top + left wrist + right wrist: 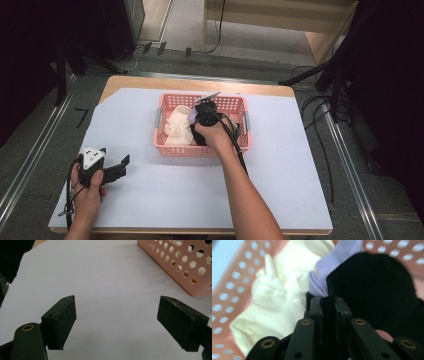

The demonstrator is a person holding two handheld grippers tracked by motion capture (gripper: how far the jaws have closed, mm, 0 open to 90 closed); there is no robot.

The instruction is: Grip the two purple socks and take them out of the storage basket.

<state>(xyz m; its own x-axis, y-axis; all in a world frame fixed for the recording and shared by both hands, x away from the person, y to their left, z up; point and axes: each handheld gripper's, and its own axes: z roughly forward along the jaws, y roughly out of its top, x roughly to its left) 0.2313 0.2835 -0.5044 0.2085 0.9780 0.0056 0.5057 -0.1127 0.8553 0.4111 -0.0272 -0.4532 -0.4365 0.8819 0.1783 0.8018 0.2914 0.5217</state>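
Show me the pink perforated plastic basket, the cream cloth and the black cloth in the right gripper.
Pink perforated plastic basket (200, 150): high view, near wall.
Cream cloth (277, 302): right gripper view, middle folds.
Black cloth (374, 290): right gripper view, broad middle.

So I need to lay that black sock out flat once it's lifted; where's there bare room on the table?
The white sheet is bare right of the pink basket, and across the front between both forearms. The left gripper takes the front-left corner. The basket is crowded: cream cloth, the lilac piece, the right gripper pinching black fabric.

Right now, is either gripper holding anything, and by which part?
The right gripper pinches the black cloth by its edge, inside the pink basket. The left gripper is open, empty.
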